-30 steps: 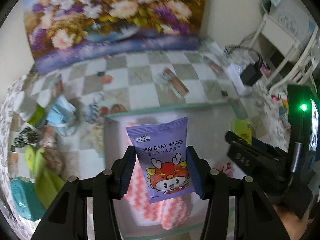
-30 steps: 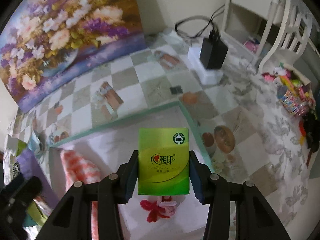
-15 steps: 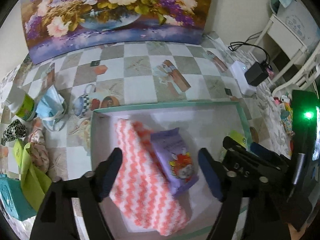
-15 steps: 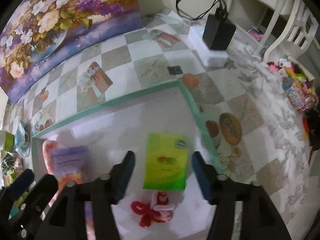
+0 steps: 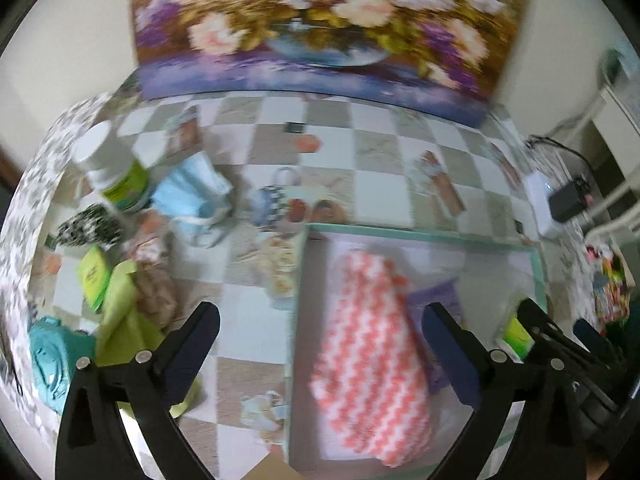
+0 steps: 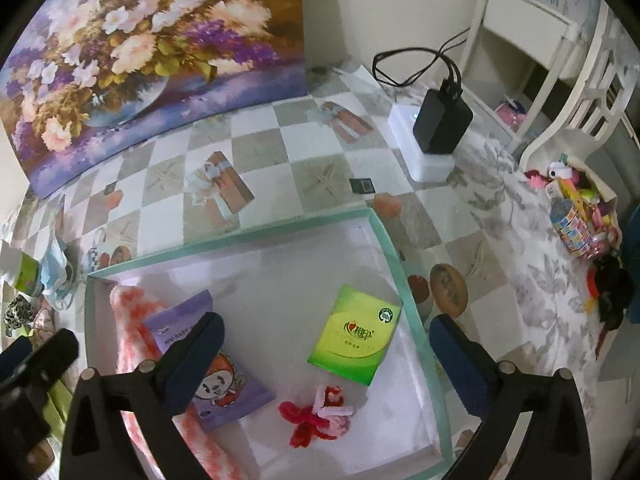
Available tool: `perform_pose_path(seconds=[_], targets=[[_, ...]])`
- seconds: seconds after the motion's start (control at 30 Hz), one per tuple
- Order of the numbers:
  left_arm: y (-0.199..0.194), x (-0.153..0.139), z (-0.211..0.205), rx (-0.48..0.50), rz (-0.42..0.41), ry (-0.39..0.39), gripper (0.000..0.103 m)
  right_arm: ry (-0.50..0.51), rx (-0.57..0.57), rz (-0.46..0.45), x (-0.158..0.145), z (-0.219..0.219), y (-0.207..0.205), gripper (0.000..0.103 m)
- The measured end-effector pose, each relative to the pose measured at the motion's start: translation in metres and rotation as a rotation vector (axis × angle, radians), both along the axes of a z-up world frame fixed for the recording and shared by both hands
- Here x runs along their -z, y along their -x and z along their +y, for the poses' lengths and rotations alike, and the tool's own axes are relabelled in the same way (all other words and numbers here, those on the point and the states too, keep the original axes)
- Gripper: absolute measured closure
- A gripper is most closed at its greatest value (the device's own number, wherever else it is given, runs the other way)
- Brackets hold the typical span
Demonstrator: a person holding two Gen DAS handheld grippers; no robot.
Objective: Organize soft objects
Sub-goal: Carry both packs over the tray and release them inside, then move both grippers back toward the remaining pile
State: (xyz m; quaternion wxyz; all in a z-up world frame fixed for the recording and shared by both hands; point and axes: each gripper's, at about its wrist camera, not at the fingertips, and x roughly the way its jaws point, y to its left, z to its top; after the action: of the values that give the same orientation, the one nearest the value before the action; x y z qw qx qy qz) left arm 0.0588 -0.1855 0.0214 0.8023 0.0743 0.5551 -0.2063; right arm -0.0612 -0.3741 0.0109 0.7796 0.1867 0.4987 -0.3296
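Note:
A shallow box with a green rim holds a pink-and-white zigzag cloth, a purple baby wipes pack, a green tissue pack and a red-and-pink fuzzy piece. My left gripper hangs over the box's left wall, its jaws opening wide with nothing held between them. My right gripper hovers above the box's middle, jaws also opening and empty; the tissue pack lies flat below them. The wipes pack leans on the cloth.
Left of the box lie a white-and-green jar, a blue face mask, a leopard-print item, a lime cloth and a teal pouch. A black charger and a toy basket are at the right.
Both grippers opened: the left dropped the wipes pack onto the cloth, the right dropped the tissue pack into the box. The left gripper has since swung left toward the box's left wall.

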Motion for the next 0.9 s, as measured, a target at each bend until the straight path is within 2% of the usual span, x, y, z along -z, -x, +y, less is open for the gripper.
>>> perform_pose_path(seconds=[0.27,0.67,0.9], targets=[[-0.011,-0.002,0.036,-0.083,0.046,0.037,0.002,-0.031,0.000,0.017,0.002,0.007,0.000,0.000],[-0.013,-0.012,0.059,-0.065,0.049,0.020,0.002,-0.004,-0.017,0.054,0.004,0.021,-0.007,0.000],[-0.022,-0.014,0.080,-0.101,0.046,0.017,0.002,-0.027,-0.104,0.040,0.005,0.049,-0.026,0.000]])
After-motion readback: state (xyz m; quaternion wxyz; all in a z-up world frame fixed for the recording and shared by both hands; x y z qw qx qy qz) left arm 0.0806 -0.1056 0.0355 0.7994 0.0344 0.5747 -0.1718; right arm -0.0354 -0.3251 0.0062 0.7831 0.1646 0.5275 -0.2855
